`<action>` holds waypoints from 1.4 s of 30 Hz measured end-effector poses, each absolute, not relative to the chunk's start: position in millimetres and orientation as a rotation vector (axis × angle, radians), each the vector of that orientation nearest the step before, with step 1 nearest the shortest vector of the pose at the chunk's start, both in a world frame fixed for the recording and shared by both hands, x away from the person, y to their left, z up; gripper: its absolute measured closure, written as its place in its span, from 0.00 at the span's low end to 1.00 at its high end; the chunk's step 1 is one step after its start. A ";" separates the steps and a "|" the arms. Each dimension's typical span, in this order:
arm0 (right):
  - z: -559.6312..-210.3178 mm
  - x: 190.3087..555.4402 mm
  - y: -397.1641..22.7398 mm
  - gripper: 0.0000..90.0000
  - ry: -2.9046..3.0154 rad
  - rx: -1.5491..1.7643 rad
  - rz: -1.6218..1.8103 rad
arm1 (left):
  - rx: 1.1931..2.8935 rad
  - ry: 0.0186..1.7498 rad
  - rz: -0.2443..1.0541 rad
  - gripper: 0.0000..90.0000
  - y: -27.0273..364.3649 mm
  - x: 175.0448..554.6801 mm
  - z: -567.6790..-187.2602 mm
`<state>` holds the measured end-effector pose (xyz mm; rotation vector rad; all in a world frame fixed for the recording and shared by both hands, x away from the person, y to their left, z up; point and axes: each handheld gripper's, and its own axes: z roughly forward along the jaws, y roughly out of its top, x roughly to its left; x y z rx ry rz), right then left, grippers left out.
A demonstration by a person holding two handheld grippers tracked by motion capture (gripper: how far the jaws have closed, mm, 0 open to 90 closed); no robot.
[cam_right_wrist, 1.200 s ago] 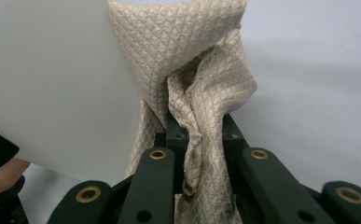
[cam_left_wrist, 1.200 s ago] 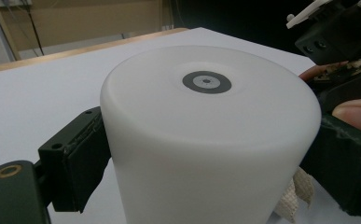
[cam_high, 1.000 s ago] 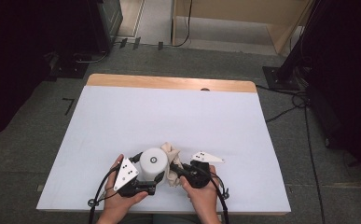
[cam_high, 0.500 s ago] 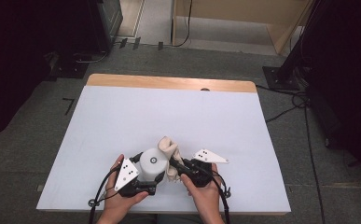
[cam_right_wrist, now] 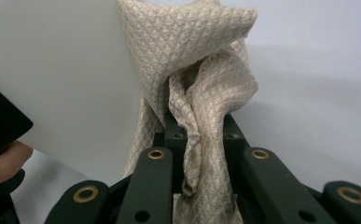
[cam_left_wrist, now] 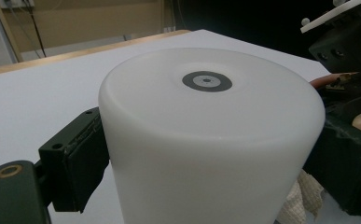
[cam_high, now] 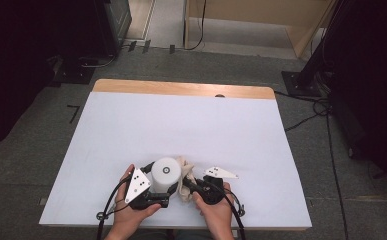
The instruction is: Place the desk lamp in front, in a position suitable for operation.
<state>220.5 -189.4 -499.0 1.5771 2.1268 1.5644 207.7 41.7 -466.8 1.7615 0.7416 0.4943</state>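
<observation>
A white plastic cup point(cam_high: 166, 173) stands upside down near the table's front edge, a small grey ring at the centre of its base point(cam_left_wrist: 207, 81). My left gripper point(cam_high: 153, 192) is shut on the cup, one black pad point(cam_left_wrist: 78, 154) pressed to each side of its wall. A beige quilted cloth point(cam_high: 185, 176) is bunched against the cup's right side. My right gripper point(cam_high: 191, 186) is shut on the cloth point(cam_right_wrist: 201, 98), whose folds rise from between the closed jaws and lean on the cup's white wall point(cam_right_wrist: 61, 79).
The white table top point(cam_high: 181, 125) has a wooden strip along its far edge point(cam_high: 181, 89). Dark equipment stands and cables sit on the grey floor around the table. The person's hands point(cam_high: 216, 215) come in at the front edge.
The cloth rose beside the cup half a second ago and has come back down against the cup's right side. The cup and the left gripper kept their place.
</observation>
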 end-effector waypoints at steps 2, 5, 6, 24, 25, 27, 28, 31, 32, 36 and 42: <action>-495.9 218.9 -190.3 0.88 2.097 1.585 1.596 | 1.759 0.739 0.494 0.09 41.5 208.1 -467.0; -484.5 216.4 -192.5 0.88 2.044 1.551 1.671 | 1.754 0.739 0.487 0.09 42.4 208.9 -467.5; -478.8 215.4 -193.6 0.88 2.027 1.526 1.703 | 1.756 0.735 0.487 0.09 42.7 208.9 -467.6; -496.2 218.0 -187.7 0.87 2.085 1.632 1.556 | 1.757 0.716 0.485 0.09 44.2 208.9 -469.2; -499.1 218.2 -187.1 0.87 2.091 1.645 1.543 | 1.757 0.713 0.483 0.09 44.6 209.2 -469.3; -501.7 217.9 -185.9 0.87 2.098 1.654 1.525 | 1.758 0.707 0.477 0.09 45.7 210.3 -469.5; -501.7 217.8 -185.7 0.87 2.097 1.655 1.523 | 1.754 0.704 0.472 0.09 46.3 210.9 -469.7; -501.6 217.4 -185.1 0.87 2.098 1.648 1.525 | 1.752 0.689 0.461 0.09 48.4 213.3 -470.2; -501.7 217.3 -184.9 0.87 2.097 1.648 1.526 | 1.753 0.681 0.457 0.09 49.1 214.3 -470.1; -501.4 216.9 -183.6 0.87 2.095 1.643 1.528 | 1.752 0.654 0.427 0.10 54.3 221.4 -469.9; -500.3 215.7 -180.3 0.87 2.094 1.626 1.536 | 1.767 0.568 0.391 0.10 63.8 233.1 -471.0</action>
